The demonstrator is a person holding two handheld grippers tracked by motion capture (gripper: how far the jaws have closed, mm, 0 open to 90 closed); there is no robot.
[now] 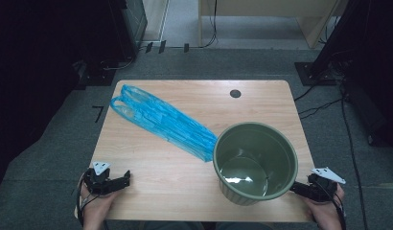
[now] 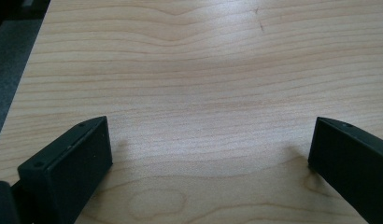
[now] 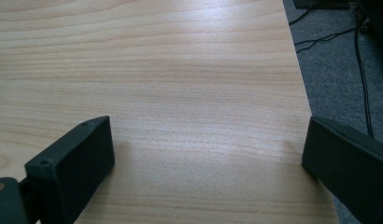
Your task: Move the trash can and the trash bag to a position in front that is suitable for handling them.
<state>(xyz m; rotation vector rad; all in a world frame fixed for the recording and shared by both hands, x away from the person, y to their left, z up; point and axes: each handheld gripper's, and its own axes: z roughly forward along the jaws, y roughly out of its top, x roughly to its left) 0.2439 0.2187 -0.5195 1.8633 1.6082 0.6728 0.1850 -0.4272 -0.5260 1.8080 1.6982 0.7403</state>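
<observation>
Starting at the lower left of the high view, my left gripper [image 1: 119, 181] rests on the table [image 1: 156, 177] near its near edge, jaws spread wide with nothing between them — in the left gripper view there is bare wood grain between the two black jaws. Up and to the right of it, toward the upper left of the frame, lies the blue plastic bag [image 1: 161, 120], flat and crumpled. Its long axis runs on a diagonal: the handle loops point to the upper left, the closed bottom end points to the lower right and sits touching, or just beside, the rim of the green bucket [image 1: 254, 163]. The bucket stands upright at the lower right of the table, mouth up, its glossy bottom bare. My right gripper [image 1: 300, 188] is at the lower right, just beside the bucket's outer wall, jaws likewise released and holding nothing; the right gripper view shows bare table between them and the table's edge with grey floor [image 3: 348, 56] beyond.

I judge the bag is for the bucket. My left gripper is the nearer one to the handle end, my right to the bucket — so the reach for the bag goes up and inward along that diagonal.
</observation>
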